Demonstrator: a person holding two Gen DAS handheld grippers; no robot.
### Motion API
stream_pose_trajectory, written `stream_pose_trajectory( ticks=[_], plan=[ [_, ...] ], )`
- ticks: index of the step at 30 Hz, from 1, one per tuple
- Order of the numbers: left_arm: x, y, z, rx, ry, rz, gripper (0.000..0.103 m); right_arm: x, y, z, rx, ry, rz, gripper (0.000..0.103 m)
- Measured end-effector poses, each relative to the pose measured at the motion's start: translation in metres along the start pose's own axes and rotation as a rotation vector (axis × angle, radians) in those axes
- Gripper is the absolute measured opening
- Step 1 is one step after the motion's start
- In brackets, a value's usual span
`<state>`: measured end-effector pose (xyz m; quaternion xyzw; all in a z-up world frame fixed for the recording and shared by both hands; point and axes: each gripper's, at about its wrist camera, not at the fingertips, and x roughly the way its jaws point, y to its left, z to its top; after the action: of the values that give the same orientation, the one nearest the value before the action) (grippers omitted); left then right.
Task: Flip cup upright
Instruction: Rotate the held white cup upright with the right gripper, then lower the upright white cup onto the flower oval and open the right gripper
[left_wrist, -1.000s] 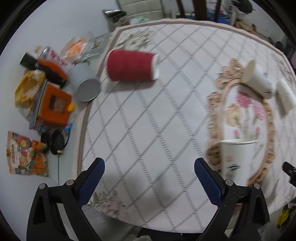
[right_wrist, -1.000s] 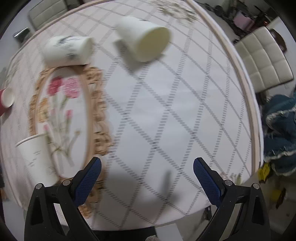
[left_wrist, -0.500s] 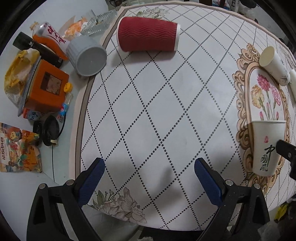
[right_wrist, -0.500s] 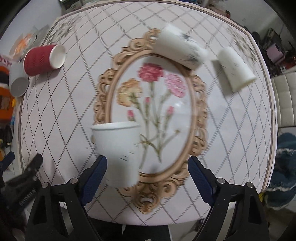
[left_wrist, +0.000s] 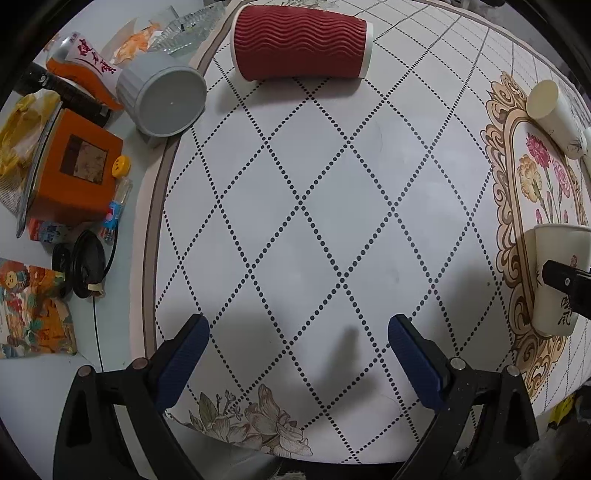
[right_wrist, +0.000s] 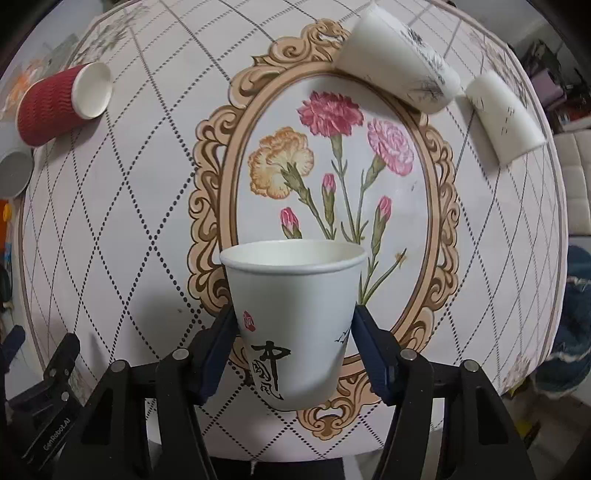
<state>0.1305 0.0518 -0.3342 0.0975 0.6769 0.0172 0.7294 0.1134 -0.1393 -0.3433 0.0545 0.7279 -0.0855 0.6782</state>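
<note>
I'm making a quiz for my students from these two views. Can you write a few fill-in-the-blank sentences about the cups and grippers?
1. The right gripper is closed on a ____ paper cup standing upright.
2. The red ribbed cup lies on its ____.
3. The left gripper is open and holds ____.

Missing words: white; side; nothing

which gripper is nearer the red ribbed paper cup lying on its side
Left. The left gripper is open and faces the red ribbed paper cup across bare tablecloth; the right gripper is farther off, closed around an upright white paper cup.
</note>
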Motion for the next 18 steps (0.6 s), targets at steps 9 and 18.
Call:
stream_pose_trajectory(
  ticks=[9,18],
  plan=[
    [0.000,0.000,0.011,0.007,-0.018,-0.005,0.099,-0.009,-0.014,0.012,0.104,0.007,0.081,0.063],
    [0.002,0.018,0.044,-0.076,-0.083,-0.053,0.103,-0.049,-0.022,0.029,0.173,-0.255,0.177,0.063]
  ],
)
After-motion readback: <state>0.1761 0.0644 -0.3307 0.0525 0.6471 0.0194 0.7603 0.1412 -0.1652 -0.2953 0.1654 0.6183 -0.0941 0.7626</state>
